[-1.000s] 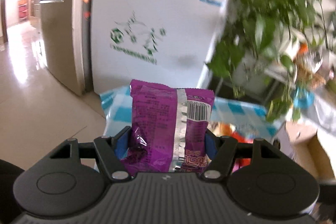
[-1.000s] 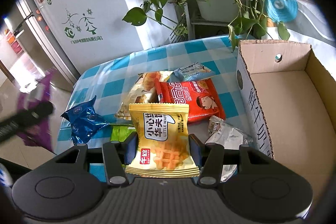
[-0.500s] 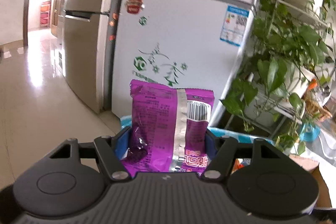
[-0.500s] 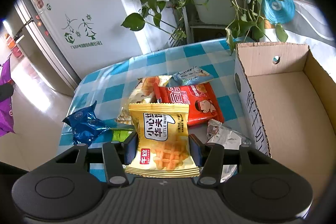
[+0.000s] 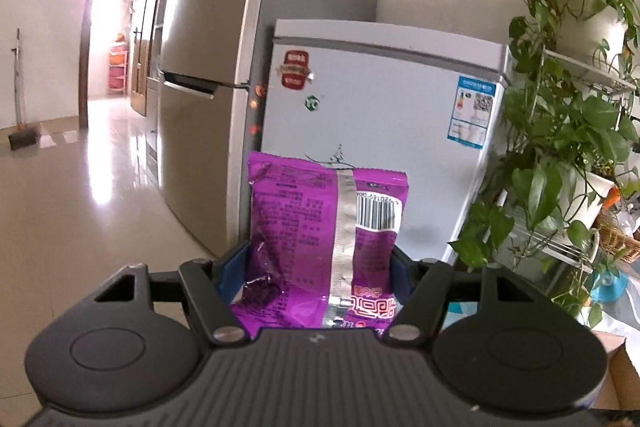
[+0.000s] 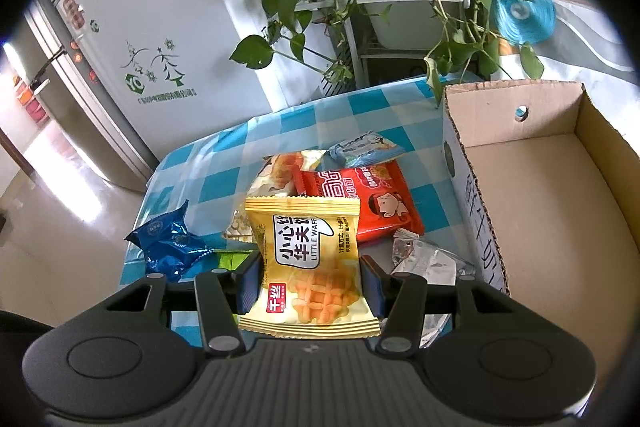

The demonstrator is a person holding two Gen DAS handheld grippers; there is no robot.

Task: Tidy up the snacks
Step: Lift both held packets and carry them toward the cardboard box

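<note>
Snacks are lying in a pile on the checked table, and two are being held up in the tongs. Right gripper is squeezing one yellow waffle pack by its two sides, just above the pile. Left gripper is squeezing one purple bag the same way, up in the air facing the white fridge. Both packs are probably light, soft and crinkly, and the waffle inside may be breaking easily, so holding the sides gently looks best. Farther out, I am counting one blue pack, one silver pack, one red bag and one pale blue pack. One open cardboard box is waiting beside them.
</note>
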